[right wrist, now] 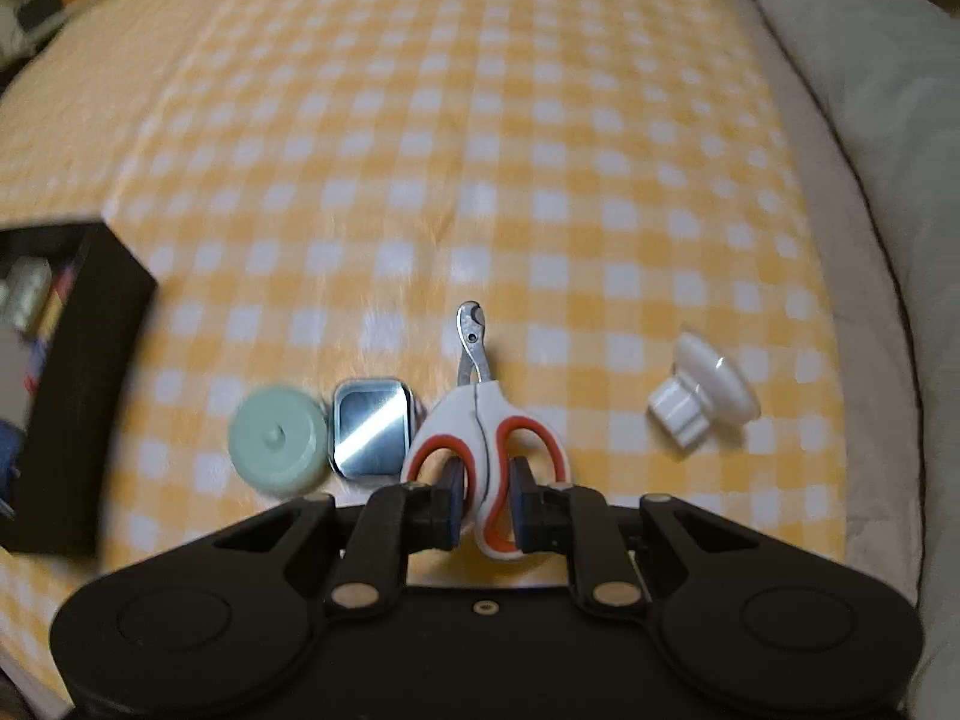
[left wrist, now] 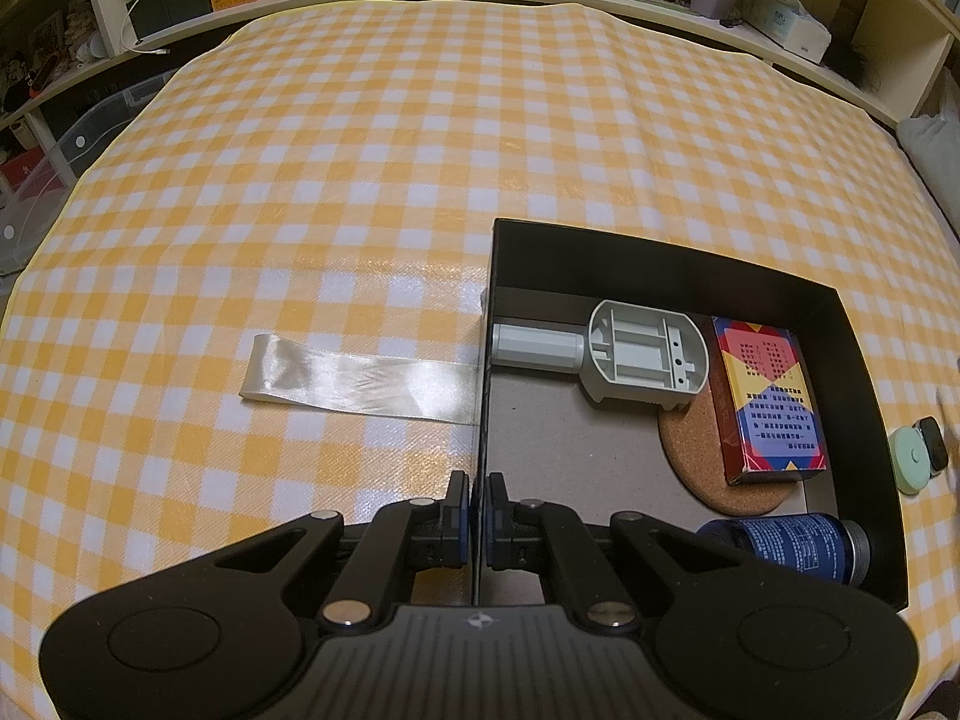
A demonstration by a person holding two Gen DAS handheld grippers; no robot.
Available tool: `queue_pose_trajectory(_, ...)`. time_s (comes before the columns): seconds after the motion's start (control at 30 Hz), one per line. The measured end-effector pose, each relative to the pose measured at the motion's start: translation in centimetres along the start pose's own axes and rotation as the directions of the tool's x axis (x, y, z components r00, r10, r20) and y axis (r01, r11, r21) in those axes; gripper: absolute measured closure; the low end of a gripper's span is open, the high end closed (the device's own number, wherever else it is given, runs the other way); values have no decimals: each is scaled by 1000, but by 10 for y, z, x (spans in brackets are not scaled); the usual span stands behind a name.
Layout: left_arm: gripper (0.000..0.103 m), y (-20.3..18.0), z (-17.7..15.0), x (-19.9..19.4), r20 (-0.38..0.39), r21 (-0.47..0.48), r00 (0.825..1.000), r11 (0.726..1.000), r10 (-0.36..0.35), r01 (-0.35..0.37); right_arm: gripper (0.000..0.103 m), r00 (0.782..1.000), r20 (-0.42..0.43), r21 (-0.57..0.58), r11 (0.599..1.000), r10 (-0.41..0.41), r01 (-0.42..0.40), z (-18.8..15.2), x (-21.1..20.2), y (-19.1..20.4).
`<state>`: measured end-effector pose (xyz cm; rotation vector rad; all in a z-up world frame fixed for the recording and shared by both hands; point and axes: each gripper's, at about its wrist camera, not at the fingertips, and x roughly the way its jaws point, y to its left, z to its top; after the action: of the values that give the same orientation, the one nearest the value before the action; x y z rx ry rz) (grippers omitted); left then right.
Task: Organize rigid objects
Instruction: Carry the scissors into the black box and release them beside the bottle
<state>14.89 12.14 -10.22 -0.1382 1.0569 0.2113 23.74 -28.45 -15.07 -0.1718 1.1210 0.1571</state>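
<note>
My left gripper is shut on the left wall of the black box. Inside the box lie a grey plastic tool, a cork coaster, a colourful card box and a dark blue bottle. In the right wrist view my right gripper is shut on the middle of the white-and-red clippers. Their handles sit between the pads and the metal tip points away. The black box stands at the left edge of that view.
A pale green round case and a small shiny-faced rectangular piece lie just left of the clippers. A white knob-like part lies to their right. A satin ribbon trails left from the box. A grey cushion borders the checked cloth.
</note>
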Motion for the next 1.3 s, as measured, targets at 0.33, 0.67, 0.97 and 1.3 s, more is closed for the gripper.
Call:
queue_pose_trajectory(0.33,99,-2,-2,0,0,-4,1000,1000,-2,2,87,967,208,-32,989,150,-147,9,-51,50)
queue_pose_trajectory(0.67,99,-1,-2,0,-1,-7,1000,1000,-4,4,87,884,184,-116,903,429,-414,2,-55,151)
queue_pose_trajectory(0.97,99,-2,-2,0,-2,-12,1000,1000,-6,6,87,867,119,-137,873,484,-469,5,-35,204)
queue_pose_trajectory(1.3,99,1,1,2,-5,-23,1000,1000,-12,12,85,845,42,-173,837,533,-519,-3,-23,240)
